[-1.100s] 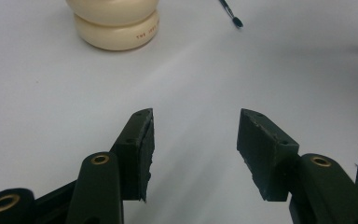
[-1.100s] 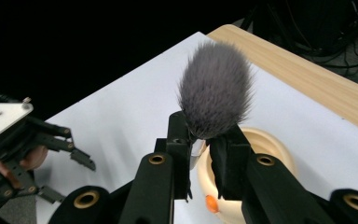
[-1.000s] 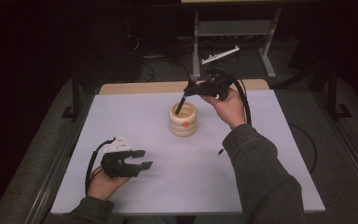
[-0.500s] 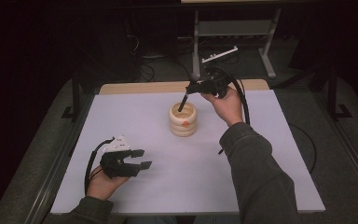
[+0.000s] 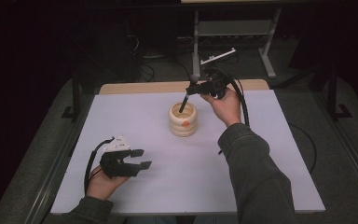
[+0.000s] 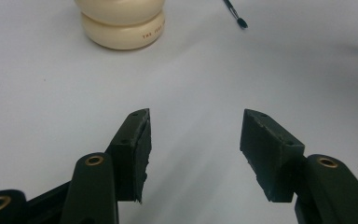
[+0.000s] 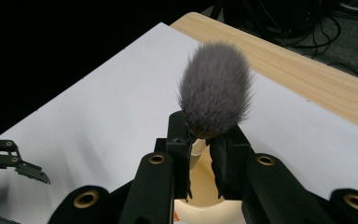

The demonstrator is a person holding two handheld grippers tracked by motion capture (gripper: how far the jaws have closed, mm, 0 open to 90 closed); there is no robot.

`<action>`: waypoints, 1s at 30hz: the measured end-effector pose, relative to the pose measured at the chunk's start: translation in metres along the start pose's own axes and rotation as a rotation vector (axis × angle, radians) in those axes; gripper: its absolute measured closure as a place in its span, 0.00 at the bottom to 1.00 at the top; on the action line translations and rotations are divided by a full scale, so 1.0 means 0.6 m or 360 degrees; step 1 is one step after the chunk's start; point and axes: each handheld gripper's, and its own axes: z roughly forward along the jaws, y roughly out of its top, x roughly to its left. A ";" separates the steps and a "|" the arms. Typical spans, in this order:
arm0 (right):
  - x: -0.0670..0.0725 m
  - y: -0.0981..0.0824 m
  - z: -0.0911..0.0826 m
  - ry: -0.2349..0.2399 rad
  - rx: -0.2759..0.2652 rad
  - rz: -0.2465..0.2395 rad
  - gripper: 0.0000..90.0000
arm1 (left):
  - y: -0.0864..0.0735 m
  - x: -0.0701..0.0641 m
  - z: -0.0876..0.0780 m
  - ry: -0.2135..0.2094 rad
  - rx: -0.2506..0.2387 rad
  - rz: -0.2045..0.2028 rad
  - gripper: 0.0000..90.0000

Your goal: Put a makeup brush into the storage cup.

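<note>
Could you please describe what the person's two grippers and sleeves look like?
Both are black two-jaw tools. The left gripper carries a pale grey three-cornered plate and trails a looping black cable; its jaws end in flat black pads with brass-coloured rings at the pivots. The right gripper has the same brass rings and a thick black cable. Both sleeves are dark grey-green.

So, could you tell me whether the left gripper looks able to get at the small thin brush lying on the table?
Probably yes: the left gripper has its jaws open with nothing between them, and bare table lies between it and the thin brush.
</note>
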 end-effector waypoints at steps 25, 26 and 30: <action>-0.011 -0.021 0.026 -0.0011 0.0048 0.0031 0.86 | 0.001 0.002 -0.003 0.0003 -0.0004 -0.0016 0.46; -0.012 -0.023 0.027 -0.0007 0.0050 0.0034 0.86 | 0.001 0.002 -0.003 0.0005 0.0000 -0.0014 0.46; -0.014 -0.028 0.031 -0.0009 0.0055 0.0044 0.86 | 0.001 0.001 -0.001 0.0002 -0.0015 -0.0019 0.46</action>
